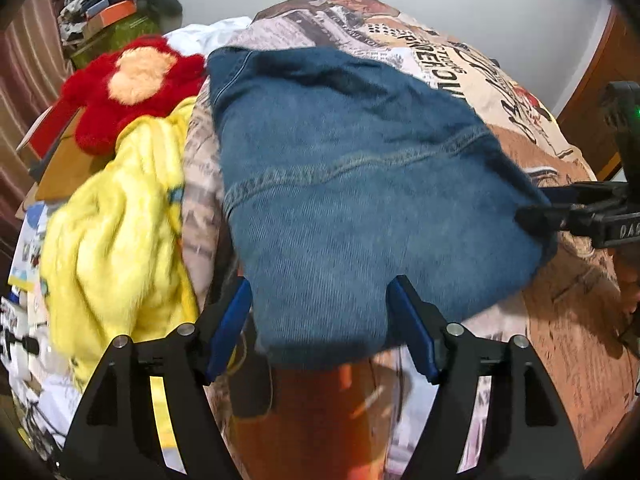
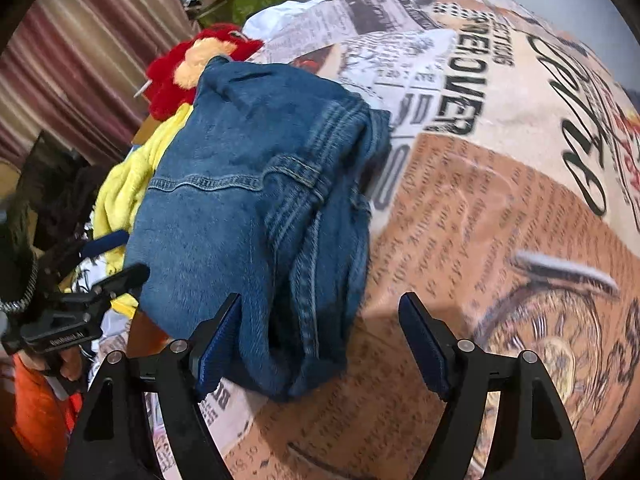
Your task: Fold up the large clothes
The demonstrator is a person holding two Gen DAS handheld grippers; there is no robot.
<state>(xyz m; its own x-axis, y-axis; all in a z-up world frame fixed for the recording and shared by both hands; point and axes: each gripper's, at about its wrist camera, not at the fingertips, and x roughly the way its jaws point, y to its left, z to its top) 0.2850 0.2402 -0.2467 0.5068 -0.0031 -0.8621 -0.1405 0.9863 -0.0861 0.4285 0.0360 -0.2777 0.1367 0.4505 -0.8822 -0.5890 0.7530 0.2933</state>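
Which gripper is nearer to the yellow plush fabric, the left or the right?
Left. The left gripper hangs over the near edge of the folded jeans, with the yellow plush fabric just beside its left finger. The right gripper is at the jeans' opposite side, further away.

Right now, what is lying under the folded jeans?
The folded jeans lie on a newspaper-print bedspread. Their left edge meets a yellow fleece blanket, with a red plush toy behind it. The part of the bedspread directly beneath the denim is covered.
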